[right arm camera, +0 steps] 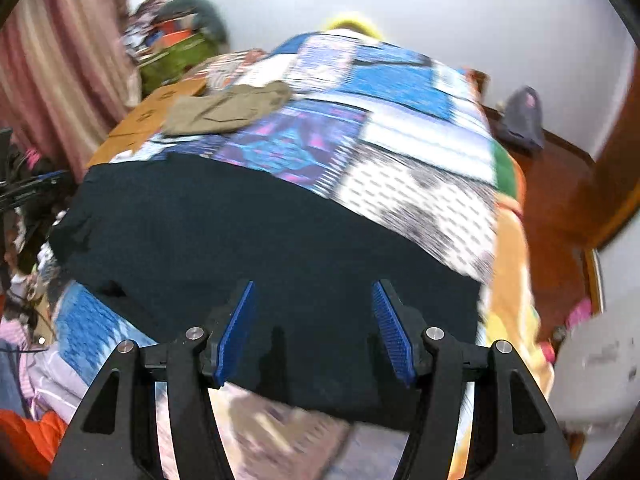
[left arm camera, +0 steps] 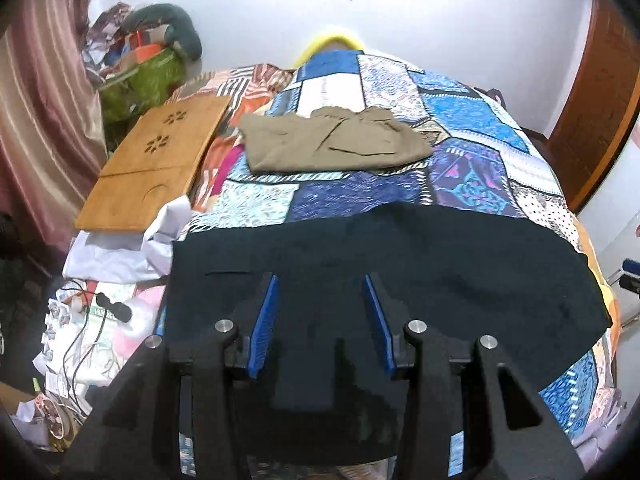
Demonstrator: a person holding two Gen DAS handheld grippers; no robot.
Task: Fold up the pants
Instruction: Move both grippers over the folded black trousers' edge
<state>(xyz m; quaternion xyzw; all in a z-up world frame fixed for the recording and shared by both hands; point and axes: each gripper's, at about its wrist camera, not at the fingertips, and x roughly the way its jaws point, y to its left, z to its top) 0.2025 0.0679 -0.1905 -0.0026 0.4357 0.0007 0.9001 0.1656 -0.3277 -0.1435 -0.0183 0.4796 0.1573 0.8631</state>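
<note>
In the left wrist view, the dark pants are seen spread flat across the near end of the patchwork quilt; the left gripper hangs over them, jaws parted and empty. In the blurred right wrist view, the right gripper is likewise parted and empty above the pants' near edge. Matching edge points should be pinched before any fold is carried over.

- No words, labels, brand names or numbers can be read in either view.
- Print on papers beside the bed's left edge is too blurred to make out.

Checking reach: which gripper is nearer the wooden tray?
Left, likely. The wooden tray lies close up-left of the left gripper; it sits farther off from the right gripper.
</note>
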